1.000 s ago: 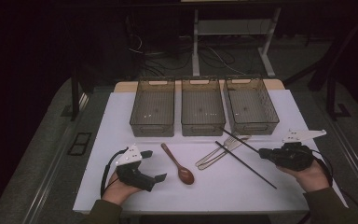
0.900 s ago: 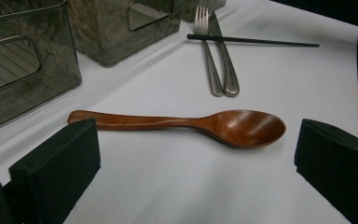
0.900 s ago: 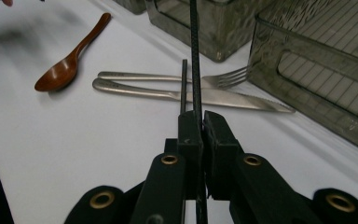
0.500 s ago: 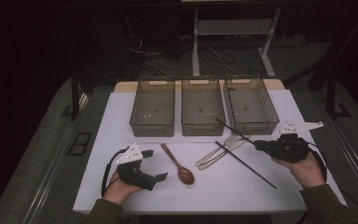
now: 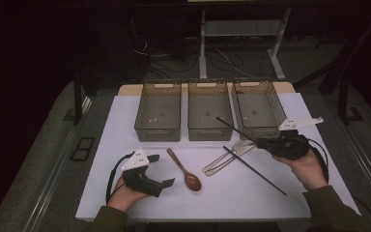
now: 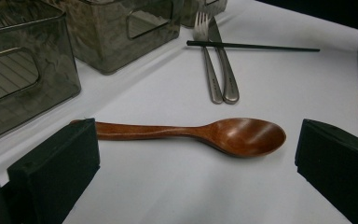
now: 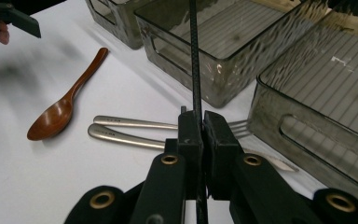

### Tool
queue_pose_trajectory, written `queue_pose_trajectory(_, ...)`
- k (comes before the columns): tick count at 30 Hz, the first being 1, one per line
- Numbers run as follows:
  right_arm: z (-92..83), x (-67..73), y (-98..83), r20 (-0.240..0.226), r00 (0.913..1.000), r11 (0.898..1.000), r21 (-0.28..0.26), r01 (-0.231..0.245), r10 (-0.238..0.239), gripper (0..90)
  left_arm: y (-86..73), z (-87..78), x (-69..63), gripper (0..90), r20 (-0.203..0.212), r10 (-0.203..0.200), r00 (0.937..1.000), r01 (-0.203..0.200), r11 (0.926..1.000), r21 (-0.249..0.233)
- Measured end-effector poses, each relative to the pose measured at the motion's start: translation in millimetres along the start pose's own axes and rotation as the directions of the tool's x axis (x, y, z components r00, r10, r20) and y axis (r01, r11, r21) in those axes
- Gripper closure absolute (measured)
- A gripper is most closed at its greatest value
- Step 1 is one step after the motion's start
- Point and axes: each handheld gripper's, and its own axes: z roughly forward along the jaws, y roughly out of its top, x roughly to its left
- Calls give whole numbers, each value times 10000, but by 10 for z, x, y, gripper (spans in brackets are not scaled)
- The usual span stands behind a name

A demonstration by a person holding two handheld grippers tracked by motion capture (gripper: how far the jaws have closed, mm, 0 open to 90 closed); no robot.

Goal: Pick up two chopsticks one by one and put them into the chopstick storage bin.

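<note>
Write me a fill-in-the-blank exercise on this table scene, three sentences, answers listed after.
1. The right claw is shut on a black ____.
2. The wooden spoon lies in front of the left claw, whose jaws stand ____.
3. At the far side of the white tabletop stand ____ clear bins in a row.

Missing words: chopstick; open; three

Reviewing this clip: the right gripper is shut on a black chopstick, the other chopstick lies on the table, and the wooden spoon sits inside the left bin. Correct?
Not quite. The wooden spoon lies on the white table in front of the left bin, not inside it, as the high view shows. The right gripper is shut on one black chopstick; the other chopstick lies on the table.
</note>
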Motion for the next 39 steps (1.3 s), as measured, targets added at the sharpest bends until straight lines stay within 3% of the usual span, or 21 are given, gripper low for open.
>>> queue_pose_trajectory(20, 240, 105, 354, -69, 9992, 9989, -284, 383, -385, 849, 12, 7, -3, 0, -116, 52, 9999, -52, 10000, -52)
queue_pose_trajectory(39, 718, 276, 843, 108, 9985, 9985, -127, 538, -536, 849, 18, 17, -26, 0, -22, 168, 9999, -168, 9999, -4)
